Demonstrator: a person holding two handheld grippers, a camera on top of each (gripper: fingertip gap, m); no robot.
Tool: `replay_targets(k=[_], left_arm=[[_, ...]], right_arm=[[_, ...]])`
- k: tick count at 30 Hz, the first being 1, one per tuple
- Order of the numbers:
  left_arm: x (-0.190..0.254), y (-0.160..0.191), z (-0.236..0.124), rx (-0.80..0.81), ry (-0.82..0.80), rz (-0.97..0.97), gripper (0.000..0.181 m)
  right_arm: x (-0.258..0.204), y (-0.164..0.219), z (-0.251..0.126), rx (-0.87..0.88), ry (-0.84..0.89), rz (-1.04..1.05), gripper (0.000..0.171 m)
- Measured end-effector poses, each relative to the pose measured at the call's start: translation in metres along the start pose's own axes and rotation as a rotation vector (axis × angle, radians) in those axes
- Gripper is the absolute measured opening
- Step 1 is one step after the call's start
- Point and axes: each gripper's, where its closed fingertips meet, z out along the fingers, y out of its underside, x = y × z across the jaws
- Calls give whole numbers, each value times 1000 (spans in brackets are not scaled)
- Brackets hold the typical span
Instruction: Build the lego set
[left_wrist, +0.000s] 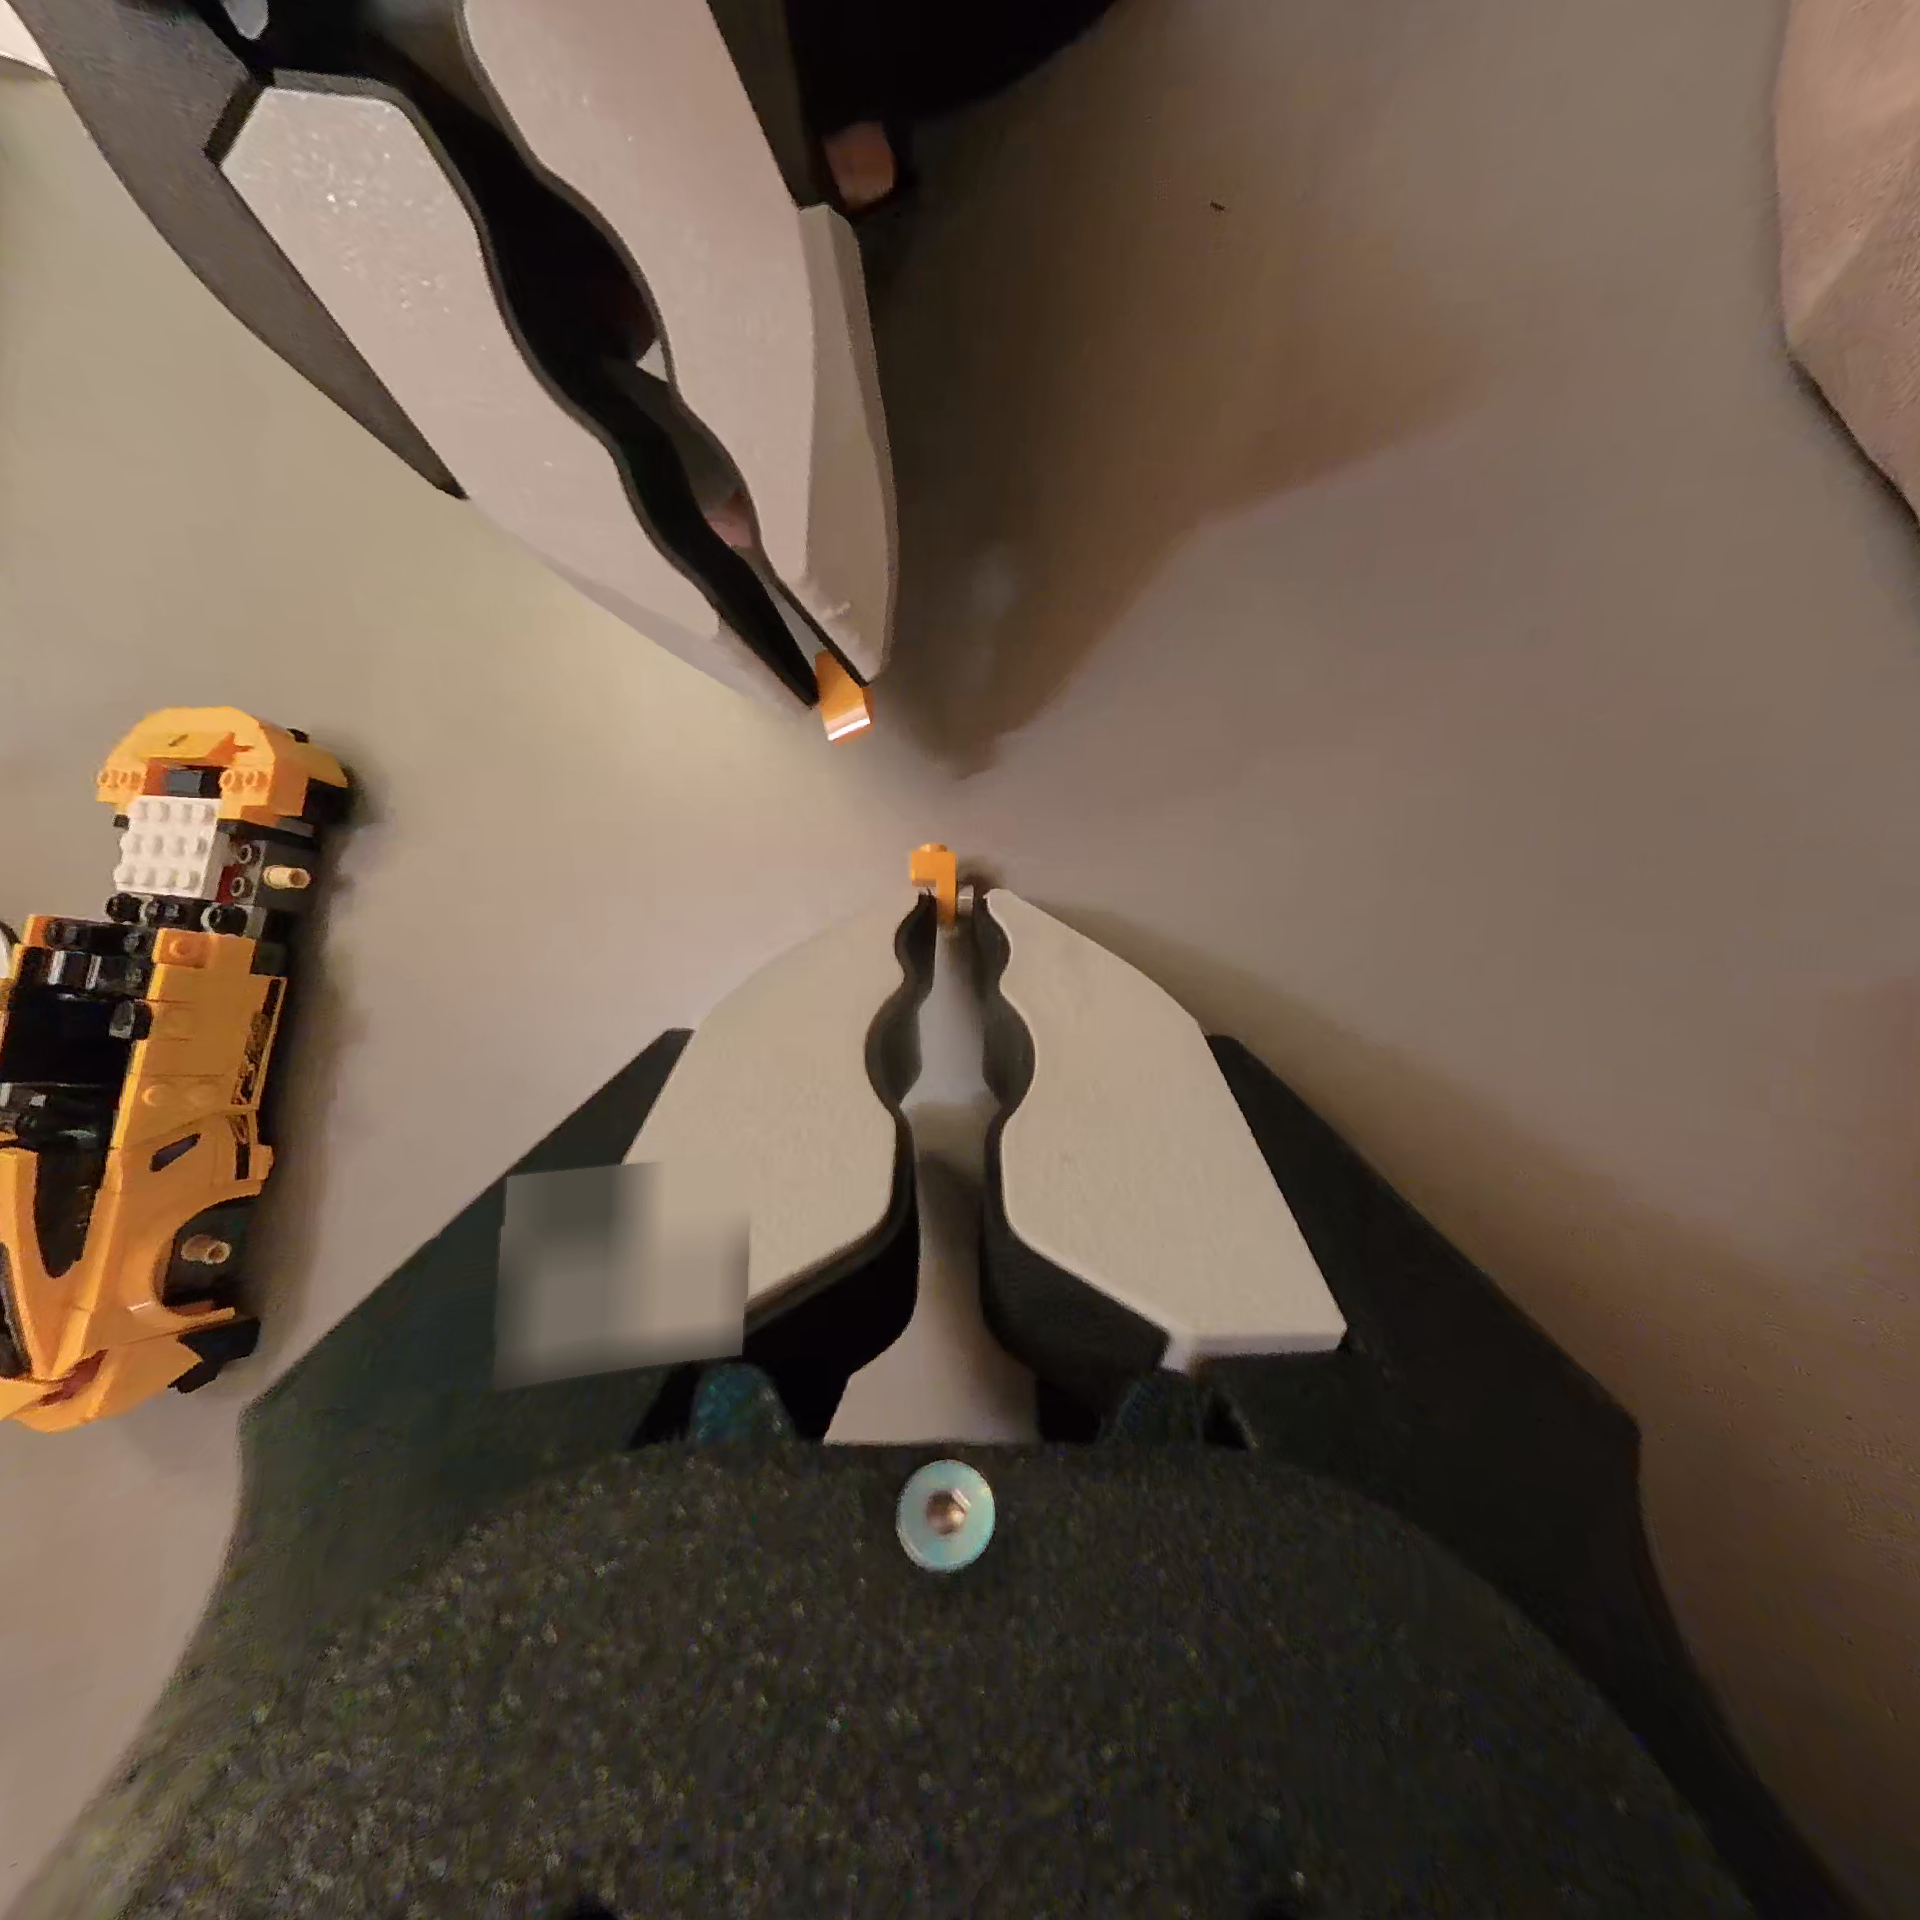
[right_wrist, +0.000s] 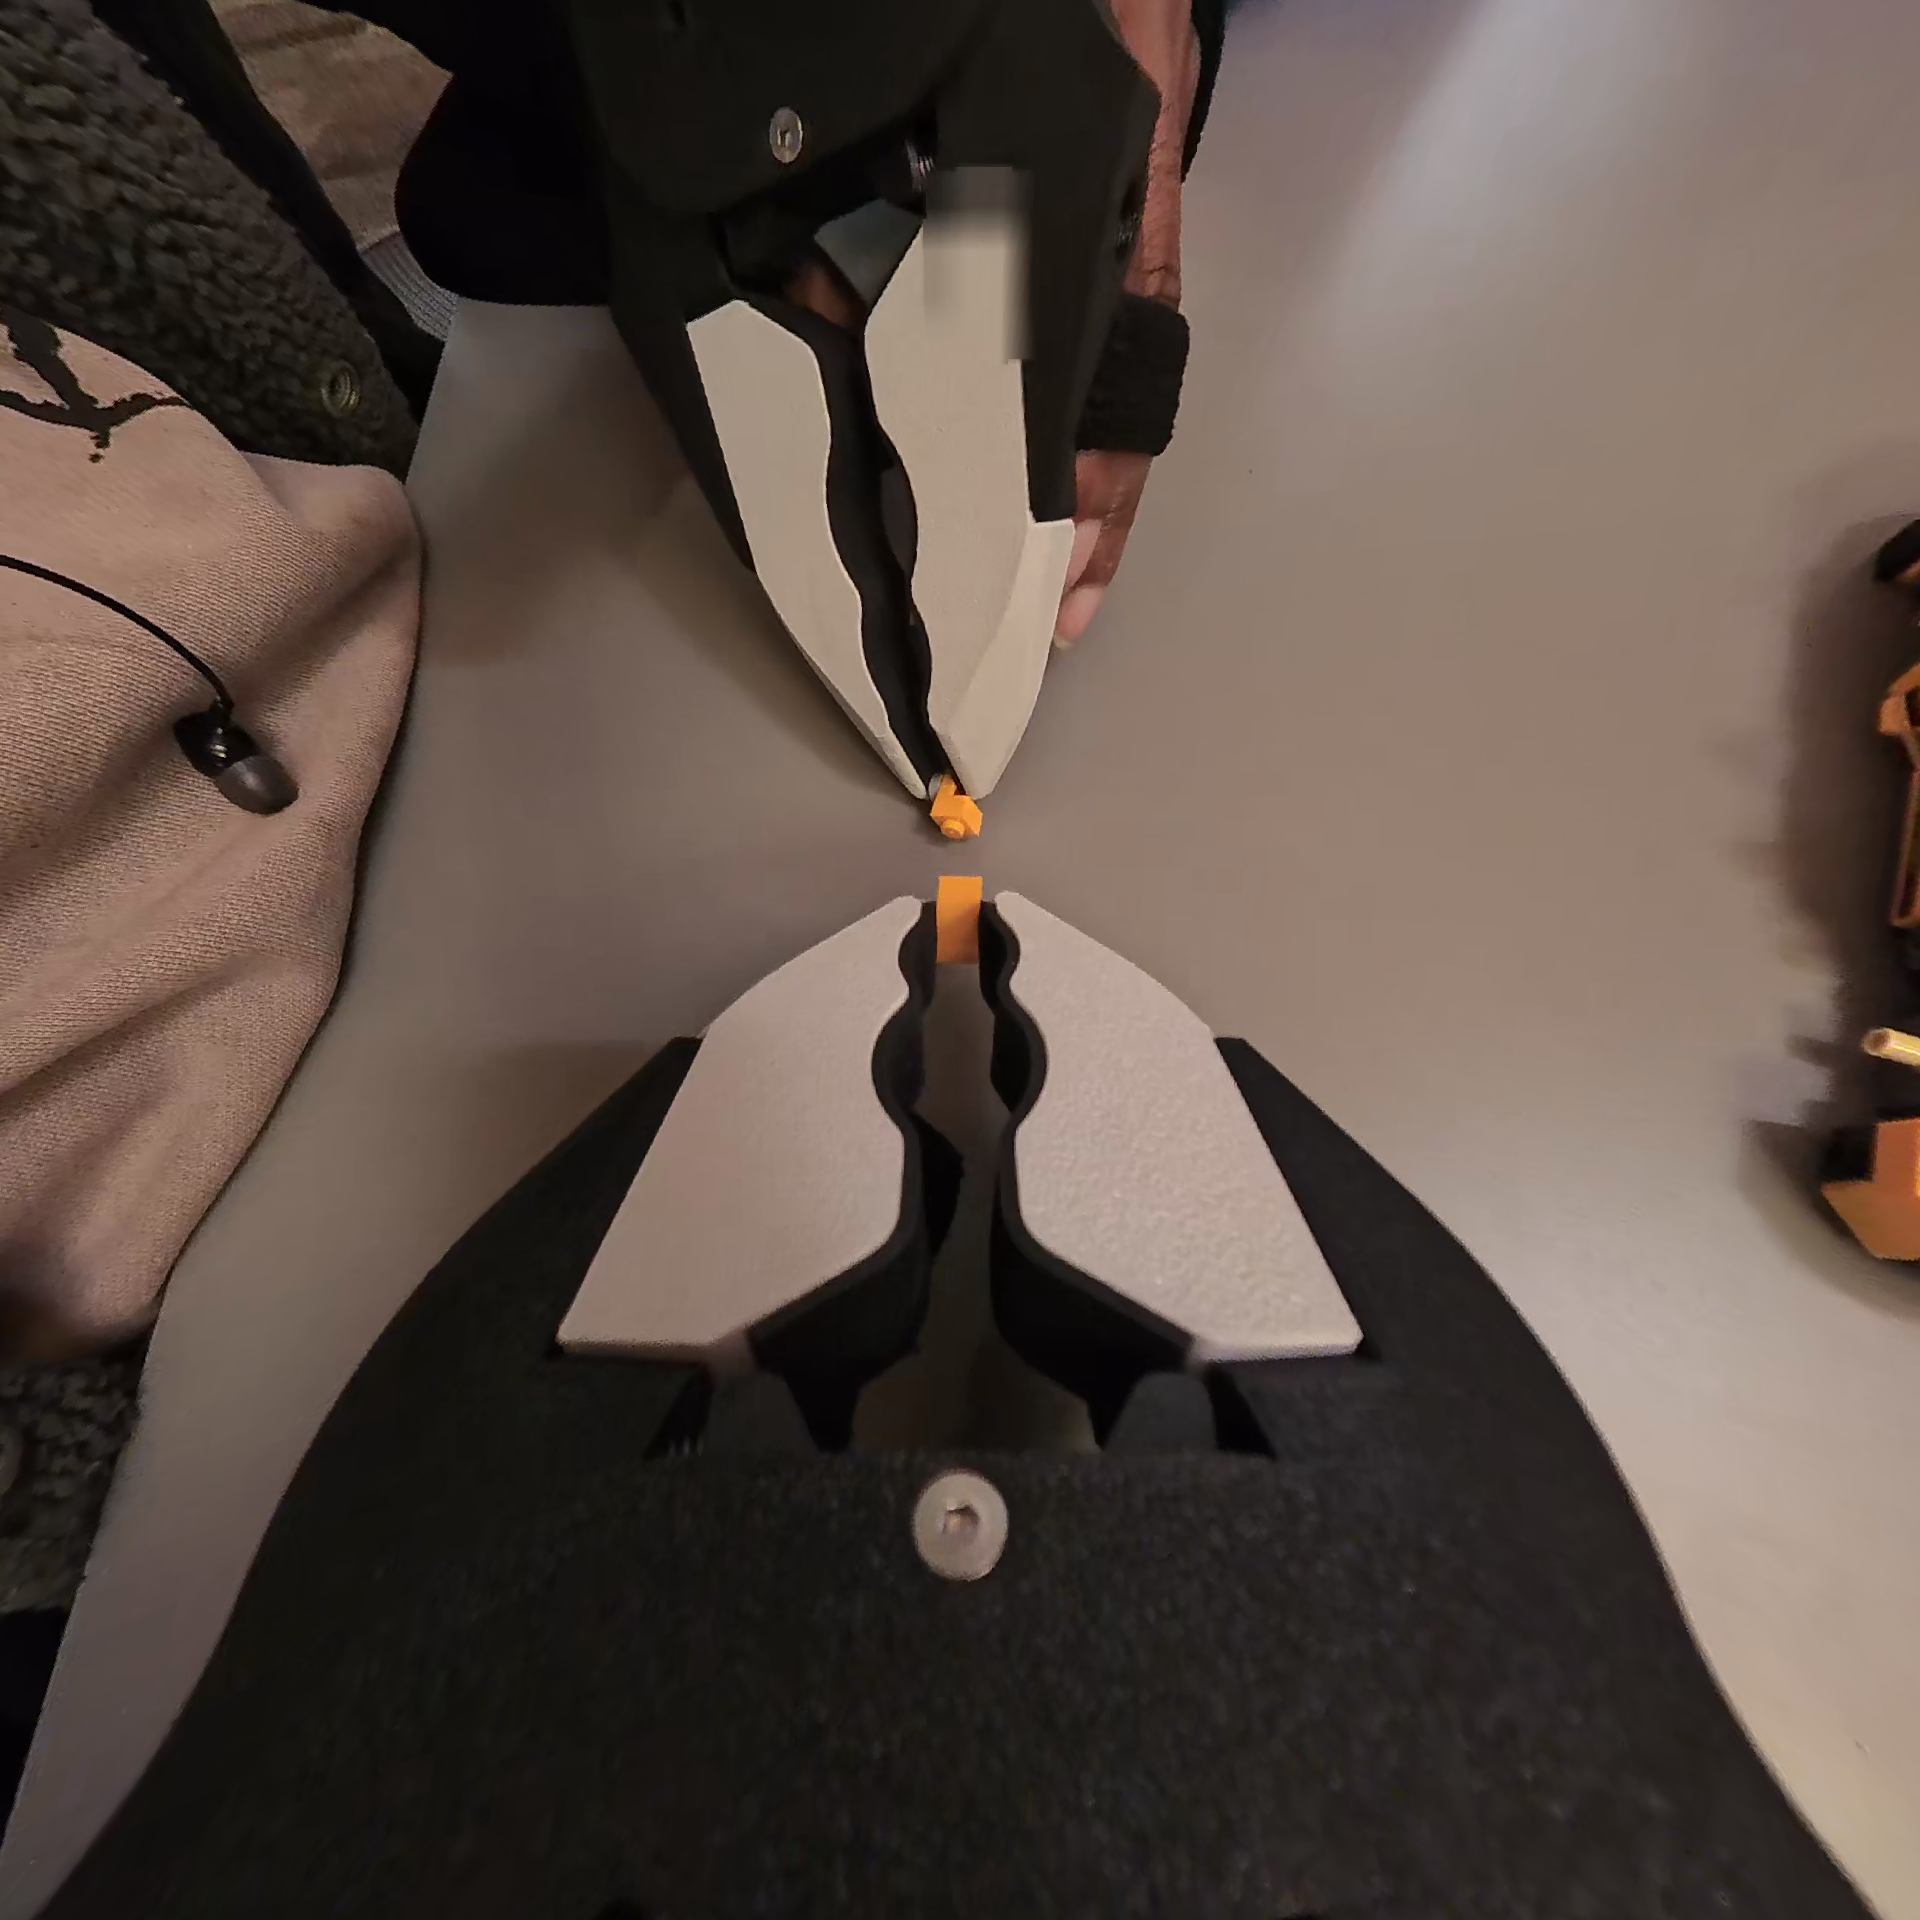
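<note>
**Two small orange pieces held tip to tip above the bench**

The left tongs (left_wrist: 948, 902) are pinched on a tiny orange studded piece (left_wrist: 935, 878), gripping only its rear edge, with a grey bit beside it at the tip. The right tongs (right_wrist: 958, 914) are pinched on a small orange flat piece (right_wrist: 958, 920), which stands out past the fingertips. The two pieces face each other, near but not touching, over bare bench (left_wrist: 1351, 935). The partly built orange-and-black car (left_wrist: 135, 1060) lies on the bench well apart, off to the left tongs' left side.

The likely next move is pressing the two pieces together, and the risks are plain. Each piece is held by very little surface, so a push slightly off-axis could twist one within its grip or pop it loose onto the bench. If the studs are not squared to the mating face, the pieces may jam crooked rather than seat. Squeezing harder to compensate could flick so small a part away.

The bench is a smooth, matte, pale grey surface. At its edge shows the person's beige garment (right_wrist: 156, 831) with a dark cord, lit warmly.
</note>
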Motion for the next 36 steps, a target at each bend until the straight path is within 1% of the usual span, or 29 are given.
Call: replay_targets(k=[14, 24, 30, 33, 36], left_arm=[[-8, -4, 8, 22, -28, 4, 6], [-8, -6, 7, 50, -43, 13, 6], [-15, -14, 1, 140, -62, -45, 6], [-20, -23, -7, 223, -67, -105, 6], [-27, -35, -18, 319, -67, -188, 6]], right_arm=[[0, 0, -1, 1, 7, 1, 7], [-4, 0, 3, -4, -7, -3, 7], [-5, -8, 0, 49, -12, -7, 7], [-5, -15, -3, 95, -15, -7, 7], [-3, -29, -10, 183, -10, -5, 7]])
